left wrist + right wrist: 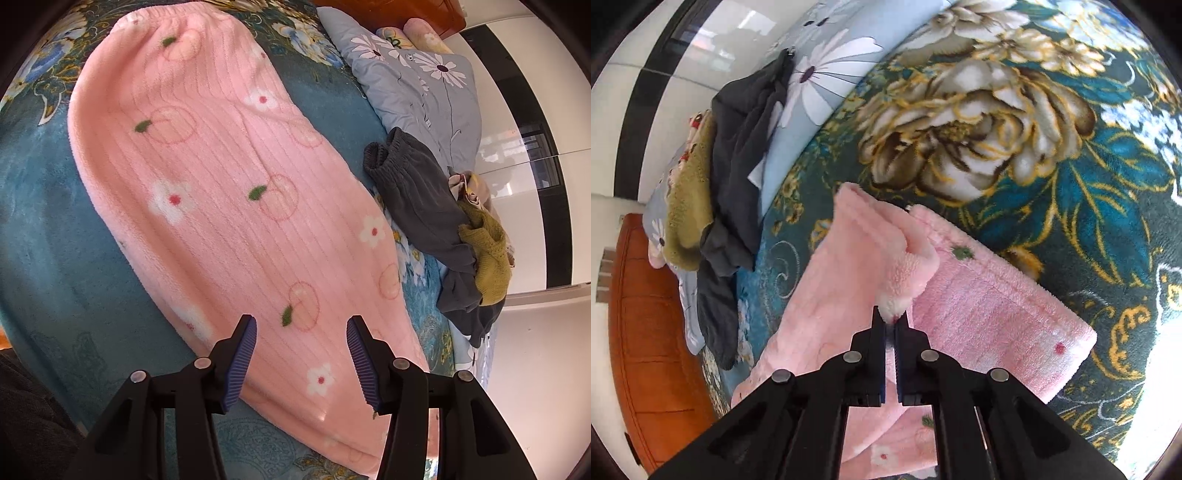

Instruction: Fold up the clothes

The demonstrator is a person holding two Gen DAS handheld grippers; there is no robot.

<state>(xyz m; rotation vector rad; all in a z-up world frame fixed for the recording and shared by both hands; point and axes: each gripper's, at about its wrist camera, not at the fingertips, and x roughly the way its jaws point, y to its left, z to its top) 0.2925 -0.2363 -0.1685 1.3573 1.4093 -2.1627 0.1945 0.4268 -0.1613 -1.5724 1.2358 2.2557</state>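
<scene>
A pink fleece garment with flowers and peach prints lies stretched out flat on the teal floral bedspread, its elastic waistband at the far end. My left gripper is open and empty, hovering just above the garment's near part. In the right wrist view my right gripper is shut on a pinched fold of the same pink garment and lifts that corner a little above the rest of the fabric.
A heap of clothes lies at the bed's side: a dark grey garment and a mustard knit one, also in the right wrist view. A grey daisy-print pillow lies beyond. An orange-brown headboard and a white wall border the bed.
</scene>
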